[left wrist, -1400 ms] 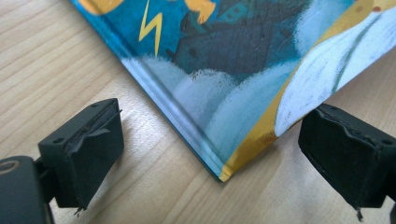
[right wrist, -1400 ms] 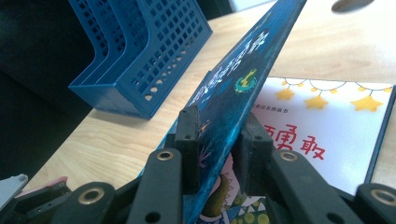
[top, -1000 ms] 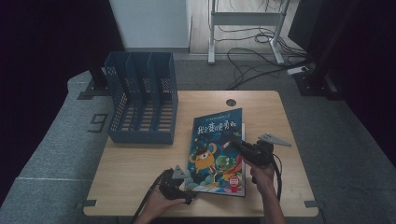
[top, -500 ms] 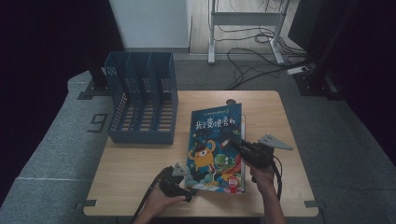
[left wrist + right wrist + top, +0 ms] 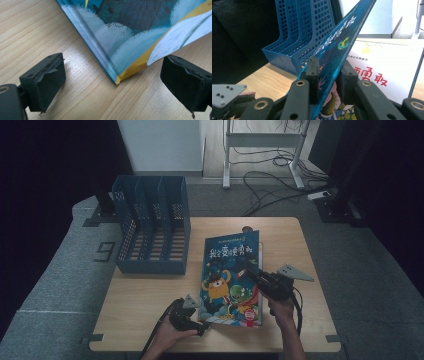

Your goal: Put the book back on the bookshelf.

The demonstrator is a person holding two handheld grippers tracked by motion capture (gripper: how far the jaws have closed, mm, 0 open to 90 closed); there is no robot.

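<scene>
A picture book (image 5: 227,270) with a dark blue cartoon cover lies on the wooden table (image 5: 145,305), right of centre. My right gripper (image 5: 250,269) is shut on its right edge and holds that side tilted up, as the right gripper view shows, gripper (image 5: 328,72) and book (image 5: 342,37). Under it lies a second book (image 5: 387,62) with a white cover and red characters. My left gripper (image 5: 201,324) sits low at the blue book's near left corner. Its gripper (image 5: 113,72) is open, one jaw on each side of that corner of the book (image 5: 140,30), touching nothing.
A blue slotted file organizer (image 5: 152,227) stands at the table's back left, also in the right gripper view (image 5: 294,45). A small dark round object (image 5: 246,228) sits by the far edge. Cables and a metal frame lie on the floor beyond the table.
My right gripper has drifted slightly left and tipped the blue book's right edge up more. The left gripper has stayed by the near left corner.
</scene>
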